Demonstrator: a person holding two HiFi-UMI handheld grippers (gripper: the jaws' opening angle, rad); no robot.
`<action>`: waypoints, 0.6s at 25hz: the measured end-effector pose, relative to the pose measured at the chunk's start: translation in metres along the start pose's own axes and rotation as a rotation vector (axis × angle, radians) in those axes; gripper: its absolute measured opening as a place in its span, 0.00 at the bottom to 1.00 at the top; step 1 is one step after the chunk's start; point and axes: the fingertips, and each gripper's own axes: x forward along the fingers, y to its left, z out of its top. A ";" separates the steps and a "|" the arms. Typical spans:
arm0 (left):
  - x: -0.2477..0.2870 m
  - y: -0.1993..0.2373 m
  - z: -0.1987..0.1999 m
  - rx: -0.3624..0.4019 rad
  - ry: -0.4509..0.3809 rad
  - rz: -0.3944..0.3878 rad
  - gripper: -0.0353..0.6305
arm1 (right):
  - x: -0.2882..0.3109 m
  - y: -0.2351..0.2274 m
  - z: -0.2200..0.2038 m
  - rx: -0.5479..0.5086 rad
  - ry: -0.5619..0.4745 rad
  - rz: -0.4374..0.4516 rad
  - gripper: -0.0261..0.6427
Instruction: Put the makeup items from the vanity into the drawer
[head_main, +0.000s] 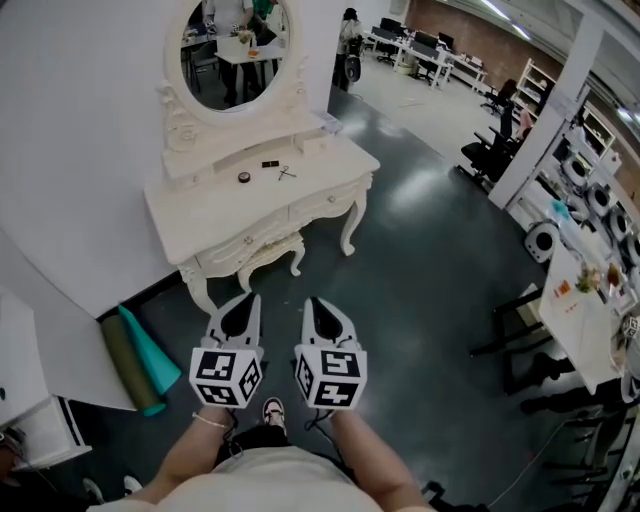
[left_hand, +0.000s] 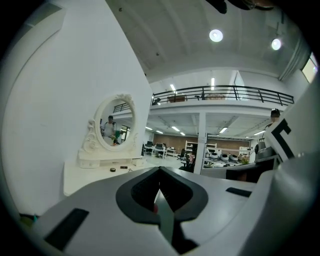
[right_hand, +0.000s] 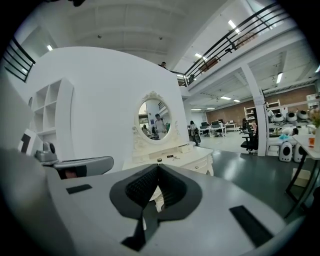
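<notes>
Head view: left gripper, right gripper closed, empty; carved white vanity, perhaps wooden.

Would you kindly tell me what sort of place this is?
Probably an open lab or office hall with a staged corner: a white vanity with oval mirror, rows of desks and office chairs beyond, and a railed mezzanine overhead.

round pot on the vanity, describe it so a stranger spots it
Find the white vanity with the oval mirror. Three small dark things lie on its top; the round pot is leftmost in the head view, a disc beside a black bar and a thin crossed tool.
</notes>
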 end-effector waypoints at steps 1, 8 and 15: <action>0.009 0.009 0.001 -0.001 0.002 0.005 0.06 | 0.013 0.001 0.004 -0.001 -0.001 0.002 0.07; 0.066 0.064 0.011 -0.037 0.009 0.012 0.06 | 0.085 0.000 0.020 -0.011 0.010 -0.002 0.07; 0.111 0.088 0.006 -0.059 0.039 -0.002 0.06 | 0.129 -0.019 0.022 0.006 0.037 -0.045 0.07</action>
